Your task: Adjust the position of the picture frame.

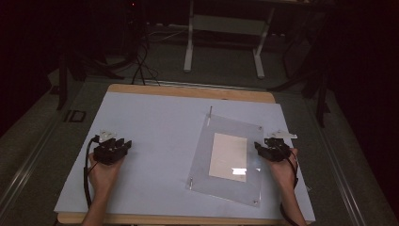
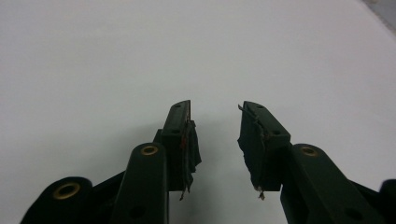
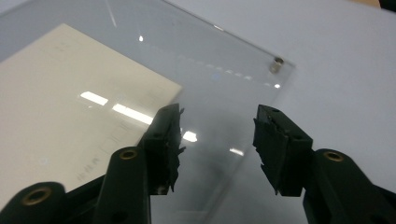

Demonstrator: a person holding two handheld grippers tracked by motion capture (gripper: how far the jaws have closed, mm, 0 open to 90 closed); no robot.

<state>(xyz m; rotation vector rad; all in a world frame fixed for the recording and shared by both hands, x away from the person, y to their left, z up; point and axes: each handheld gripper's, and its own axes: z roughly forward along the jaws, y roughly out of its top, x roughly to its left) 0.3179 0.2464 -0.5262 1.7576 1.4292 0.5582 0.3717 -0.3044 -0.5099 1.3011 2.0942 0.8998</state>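
Observation:
A clear acrylic frame lies flat on the white board, right of centre, with a cream paper sheet under its pane and small metal studs at the corners. My right gripper sits at the frame's right edge, open and holding nothing. In the right gripper view its jaws straddle the edge of the acrylic frame, with the paper sheet to the left and a metal stud beyond. My left gripper rests on the board's left side, open. The left gripper faces bare white board.
The white board lies on a wooden table whose edge shows at the back and front. A thin metal pin lies just past the frame's far left corner. Beyond the table stand a white table stand and floor cables in a dark room.

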